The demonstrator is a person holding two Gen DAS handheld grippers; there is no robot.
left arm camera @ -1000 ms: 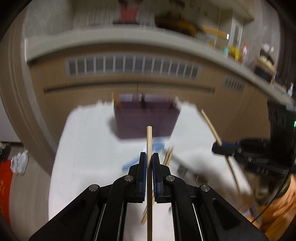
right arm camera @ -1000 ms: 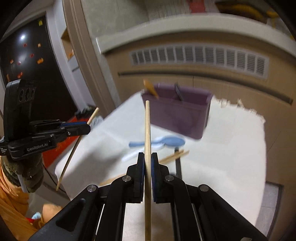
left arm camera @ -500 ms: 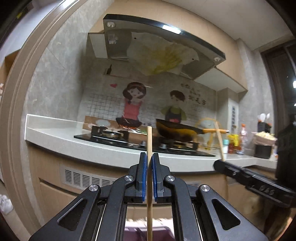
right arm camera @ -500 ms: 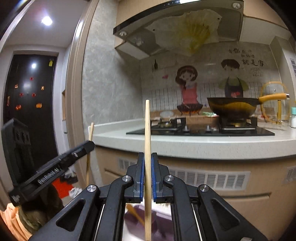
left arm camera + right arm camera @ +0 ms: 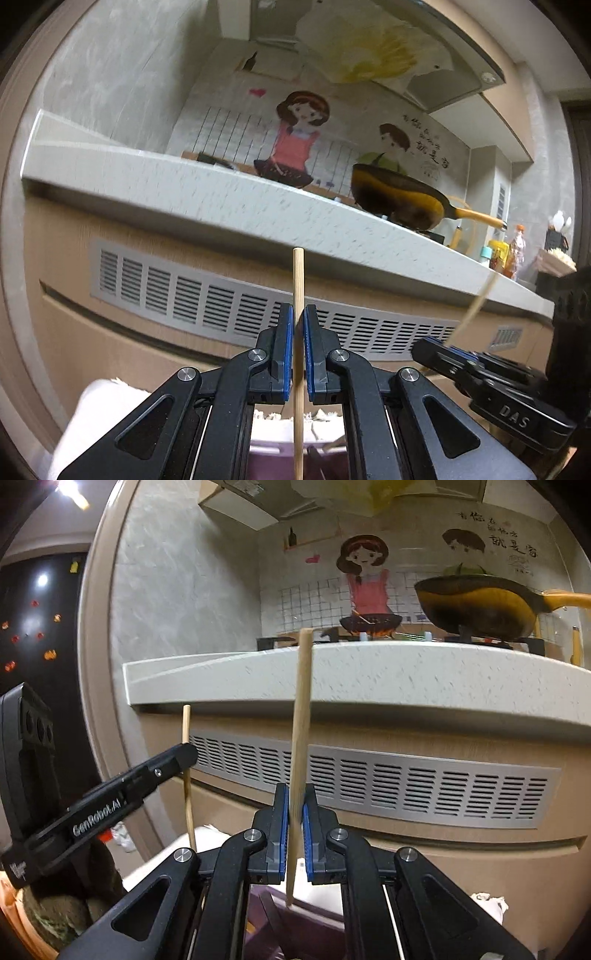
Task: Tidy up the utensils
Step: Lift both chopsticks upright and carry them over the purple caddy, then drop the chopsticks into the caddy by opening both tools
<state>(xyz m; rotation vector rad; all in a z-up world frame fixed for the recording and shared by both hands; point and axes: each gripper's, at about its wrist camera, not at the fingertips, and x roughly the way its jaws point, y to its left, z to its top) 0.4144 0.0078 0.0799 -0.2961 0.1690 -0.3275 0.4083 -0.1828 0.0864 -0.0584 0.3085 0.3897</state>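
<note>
The left gripper [image 5: 299, 354] pinches one wooden chopstick [image 5: 297, 295] upright between its jaws. The right gripper [image 5: 294, 834] pinches a second chopstick [image 5: 301, 716], slightly tilted, its lower tip above the purple organizer box [image 5: 295, 926] just below the jaws.

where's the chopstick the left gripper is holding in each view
Left wrist: chopstick stands upright at centre, clamped in the left gripper.
Right wrist: the same chopstick is at the left, upright, in the left gripper's tip.
Shared landmark: the yellow wok on the counter, right of centre in both.
</note>
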